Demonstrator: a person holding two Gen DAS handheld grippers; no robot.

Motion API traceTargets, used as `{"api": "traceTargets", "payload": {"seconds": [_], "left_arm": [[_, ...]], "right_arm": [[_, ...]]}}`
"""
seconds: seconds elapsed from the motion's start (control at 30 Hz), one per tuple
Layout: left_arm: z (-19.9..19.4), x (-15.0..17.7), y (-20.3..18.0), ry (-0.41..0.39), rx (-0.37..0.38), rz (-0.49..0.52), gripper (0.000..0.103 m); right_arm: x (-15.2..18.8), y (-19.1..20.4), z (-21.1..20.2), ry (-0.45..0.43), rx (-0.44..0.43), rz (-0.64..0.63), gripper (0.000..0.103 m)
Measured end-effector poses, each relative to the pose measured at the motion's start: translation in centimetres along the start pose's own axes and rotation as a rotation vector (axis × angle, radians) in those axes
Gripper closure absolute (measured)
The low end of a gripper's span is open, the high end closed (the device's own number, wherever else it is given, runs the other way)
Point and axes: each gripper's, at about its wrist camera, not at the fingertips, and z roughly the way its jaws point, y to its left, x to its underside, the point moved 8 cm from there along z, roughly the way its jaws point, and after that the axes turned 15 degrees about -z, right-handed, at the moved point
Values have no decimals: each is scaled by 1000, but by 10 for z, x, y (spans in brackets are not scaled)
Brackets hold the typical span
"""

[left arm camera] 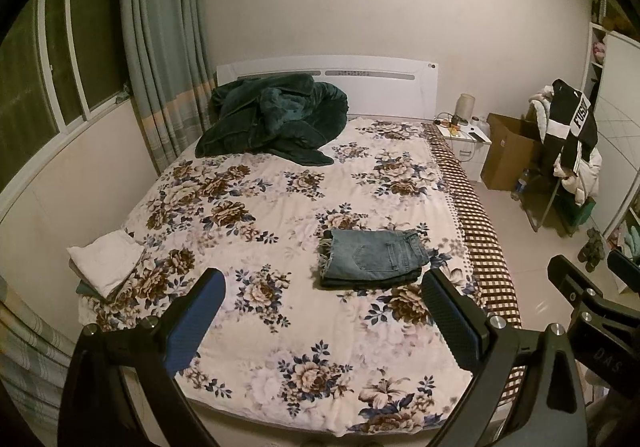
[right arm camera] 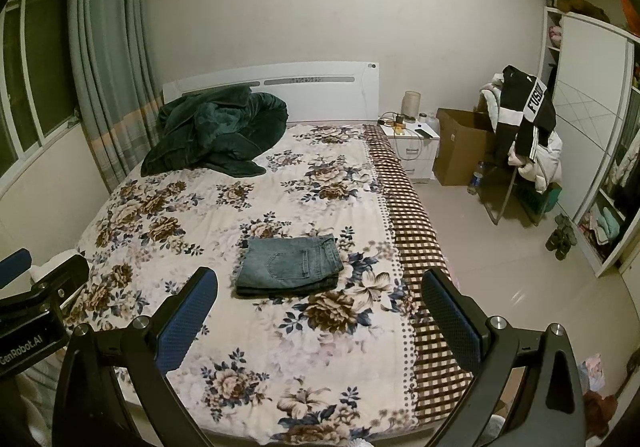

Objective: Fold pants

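Observation:
A pair of blue denim pants [left arm camera: 370,259] lies folded in a neat rectangle on the floral bedspread [left arm camera: 280,207], toward the bed's right side. It also shows in the right wrist view [right arm camera: 290,265]. My left gripper [left arm camera: 324,311] is open and empty, held above the bed's near end, short of the pants. My right gripper [right arm camera: 318,311] is open and empty too, held back from the pants over the bed's near right part. The right gripper's body shows at the right edge of the left wrist view [left arm camera: 592,295].
A folded white garment stack [left arm camera: 106,261] sits at the bed's left edge. A dark green blanket [left arm camera: 272,119] is heaped by the headboard. A nightstand [right arm camera: 410,143], a cardboard box [right arm camera: 460,145] and a clothes-laden chair [right arm camera: 524,143] stand right of the bed.

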Motion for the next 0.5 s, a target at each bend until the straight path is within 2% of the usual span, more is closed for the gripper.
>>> {"api": "traceTargets", "payload": {"seconds": [0.5], "left_arm": [[-5,0,1,-7,-4,5,3]], "right_arm": [[3,0,-3,-2,-2,3,0]]}}
